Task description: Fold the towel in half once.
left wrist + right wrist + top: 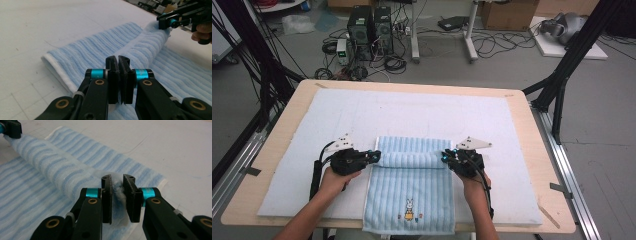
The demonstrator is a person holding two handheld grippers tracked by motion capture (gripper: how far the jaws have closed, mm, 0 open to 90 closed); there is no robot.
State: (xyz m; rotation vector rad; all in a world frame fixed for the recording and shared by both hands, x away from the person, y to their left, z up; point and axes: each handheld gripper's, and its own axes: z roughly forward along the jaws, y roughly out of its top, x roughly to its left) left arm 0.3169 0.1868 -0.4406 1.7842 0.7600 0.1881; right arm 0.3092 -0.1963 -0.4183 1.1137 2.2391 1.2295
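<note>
A light blue striped towel with a small rabbit motif lies on the white mat, its near end hanging over the table's front edge. Across its middle a fold is lifted into a raised ridge. My left gripper is shut on the ridge's left end, and its jaws are pressed together with the towel stretching away from them. My right gripper is shut on the right end, with towel pile bunched between its jaws. The towel ridge runs away to the other gripper.
The mat covers most of a wooden table. Black frame posts stand at both back corners. On the floor beyond are computer towers, cables and boxes. Bare mat lies behind and to both sides of the towel.
</note>
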